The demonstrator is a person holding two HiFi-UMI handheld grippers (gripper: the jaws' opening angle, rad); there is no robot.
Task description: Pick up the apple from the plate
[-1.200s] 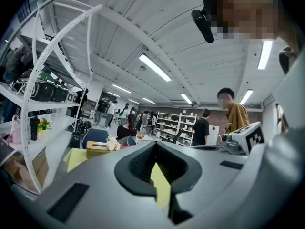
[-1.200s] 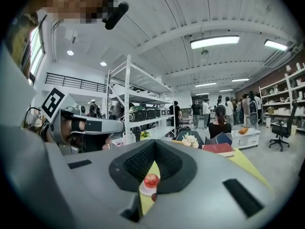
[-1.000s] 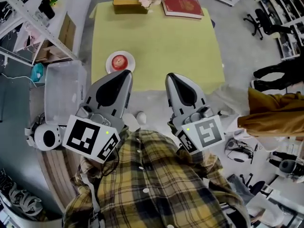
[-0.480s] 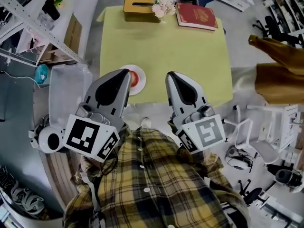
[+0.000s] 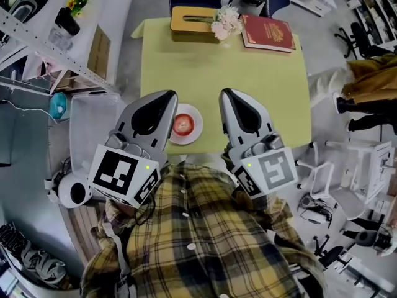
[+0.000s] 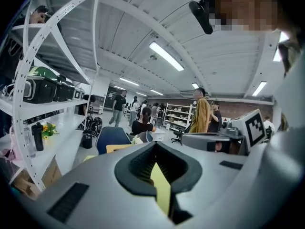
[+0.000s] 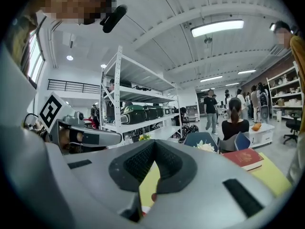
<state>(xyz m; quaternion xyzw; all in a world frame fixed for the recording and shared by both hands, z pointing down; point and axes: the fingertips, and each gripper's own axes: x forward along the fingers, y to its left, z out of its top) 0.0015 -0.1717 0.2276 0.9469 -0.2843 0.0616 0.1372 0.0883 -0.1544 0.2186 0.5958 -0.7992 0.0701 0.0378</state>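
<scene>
apple on plate, table near edge

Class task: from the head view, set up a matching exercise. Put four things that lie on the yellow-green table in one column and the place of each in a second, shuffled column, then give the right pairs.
Things
1. round red apple
2. dark red hardcover book
3. tan wooden tissue box
4. small bunch of pale flowers

Places
A. far edge of the yellow-green table, between the box and the book
B. on the round white plate by the near edge
C. far right corner
D. far edge, left of the flowers

Pairs: 1-B, 2-C, 3-D, 4-A
</scene>
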